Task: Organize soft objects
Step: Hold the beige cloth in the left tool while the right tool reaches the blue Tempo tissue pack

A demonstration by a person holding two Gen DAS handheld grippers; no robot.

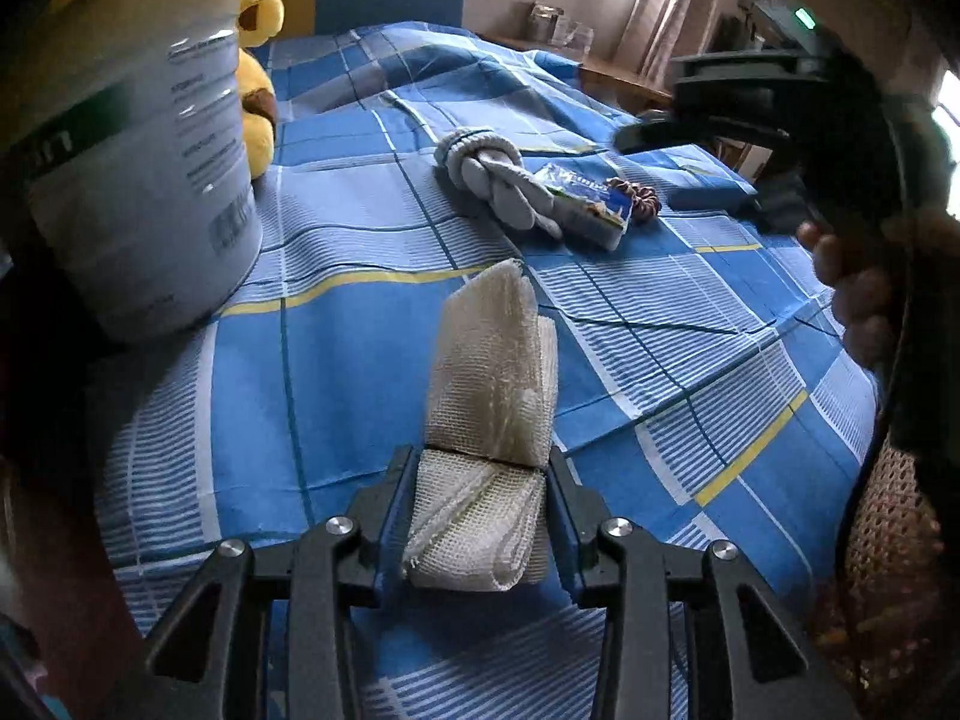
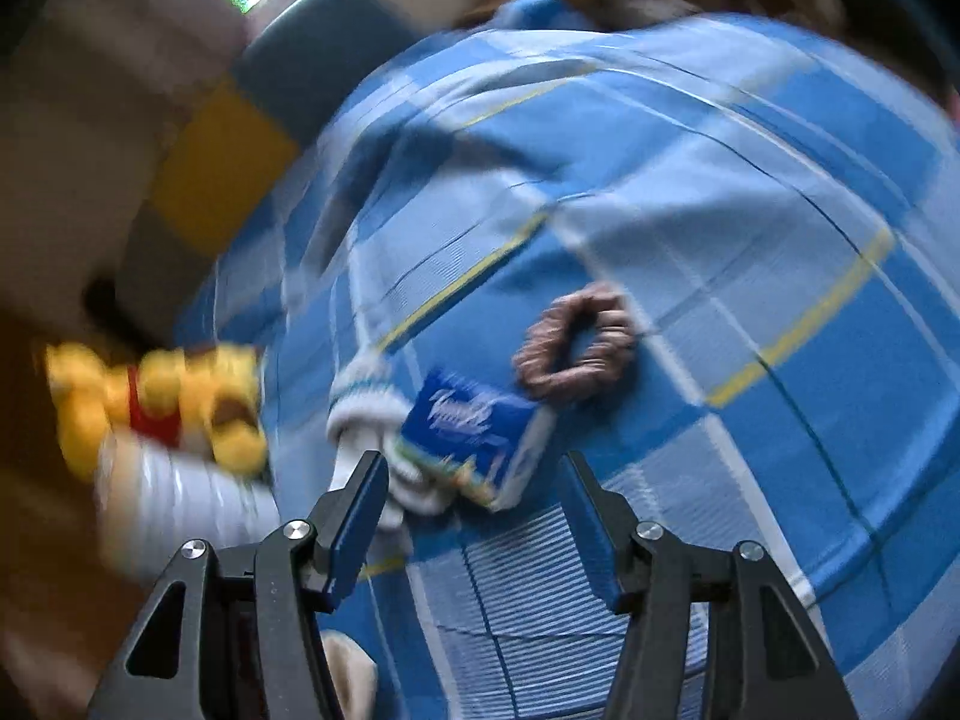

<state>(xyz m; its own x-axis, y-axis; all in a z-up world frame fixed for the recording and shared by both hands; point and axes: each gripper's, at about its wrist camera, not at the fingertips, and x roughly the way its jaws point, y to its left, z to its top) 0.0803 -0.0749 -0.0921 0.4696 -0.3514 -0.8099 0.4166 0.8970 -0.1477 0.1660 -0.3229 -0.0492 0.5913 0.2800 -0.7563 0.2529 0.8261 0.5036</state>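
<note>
I have the folded white mesh cloth [image 1: 489, 420] pinched between the fingers of my left gripper [image 1: 480, 516], lifted above the blue checked bedspread [image 1: 690, 360] with its free end standing up. A grey metal bucket [image 1: 138, 168] stands on the bed just to its left, which I judge to be where the soft things go; I cannot see inside it. A yellow plush bear [image 1: 261, 60] sits behind the bucket. Farther up the bed lie the grey rolled socks [image 1: 498, 180], a blue tissue pack [image 2: 474, 438] touching them, and a brown scrunchie [image 2: 573, 348] just beside the pack. My right gripper [image 2: 474, 516] hovers over those three, fingers spread and holding nothing. So most of the sorting looks left to do.
</note>
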